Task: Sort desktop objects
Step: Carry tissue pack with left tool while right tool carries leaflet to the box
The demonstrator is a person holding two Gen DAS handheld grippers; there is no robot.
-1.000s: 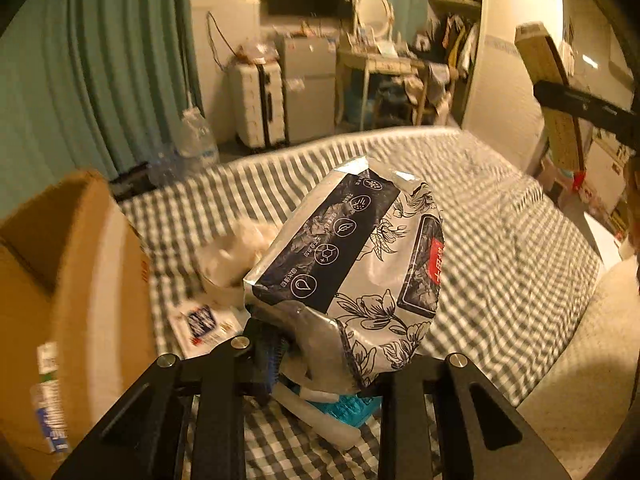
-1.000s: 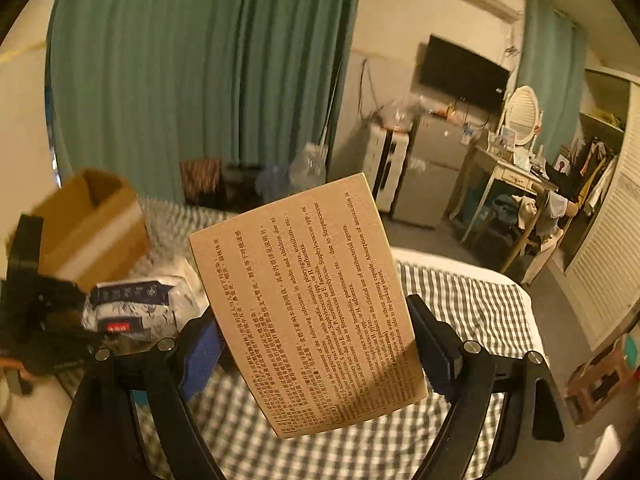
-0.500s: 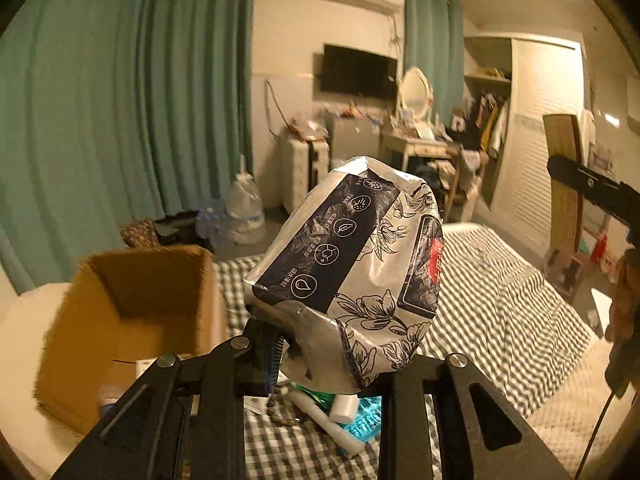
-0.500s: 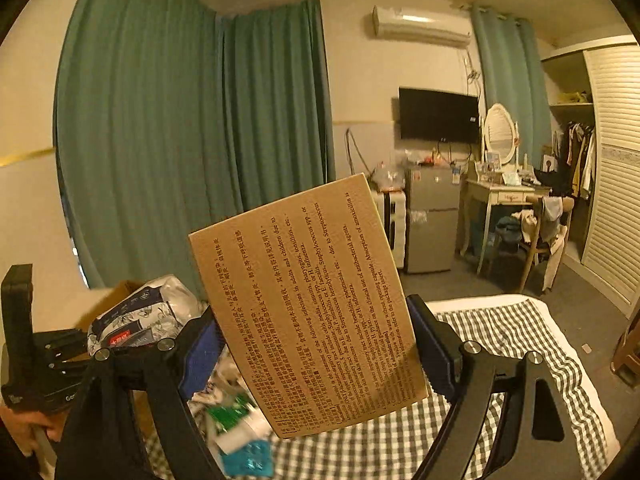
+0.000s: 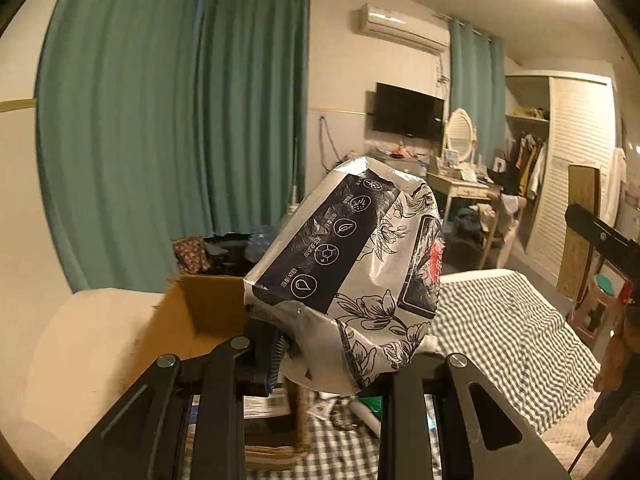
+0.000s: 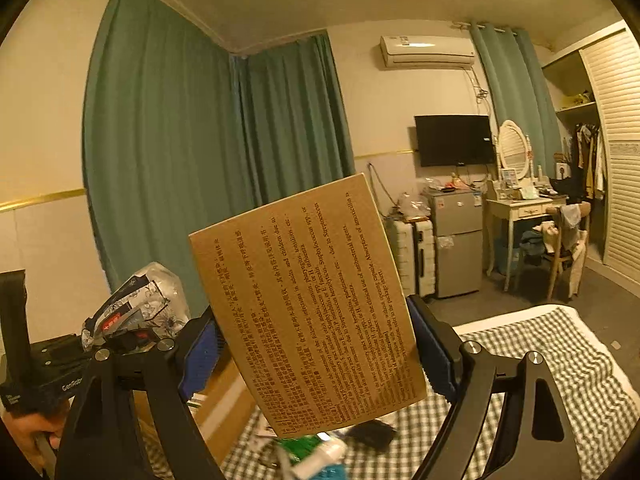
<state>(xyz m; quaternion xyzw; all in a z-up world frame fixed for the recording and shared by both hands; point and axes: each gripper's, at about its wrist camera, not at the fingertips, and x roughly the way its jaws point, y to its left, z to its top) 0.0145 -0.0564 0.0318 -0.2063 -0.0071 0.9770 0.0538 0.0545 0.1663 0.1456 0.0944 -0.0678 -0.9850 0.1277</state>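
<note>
Your left gripper is clamped on a crinkled foil pouch, black and silver with a flower print and a red patch on one side. The pouch is pinched at its lower end and stands up tilted in the air, above the open cardboard box that sits just to the left of it. In the right wrist view the same pouch shows at the far left, held up in front of the green curtain.

Your right gripper grips a flat brown cardboard sheet printed with lines of small text. Its blue pads press against the sheet's two side edges, and the sheet is raised, leaning slightly left. From the left wrist view that sheet appears edge-on at the far right, well apart from the pouch.

Below both grippers lies the bed with its checked cover. A small heap of loose things rests on the cover near the box: a white tube, something green, and a dark item, all blurred. Inside the box you can see a few flat packets, too blurred to name.

Beyond the bed are a wall television, an air conditioner, a small fridge, a white suitcase, a dressing table with an oval mirror, and an open wardrobe.
</note>
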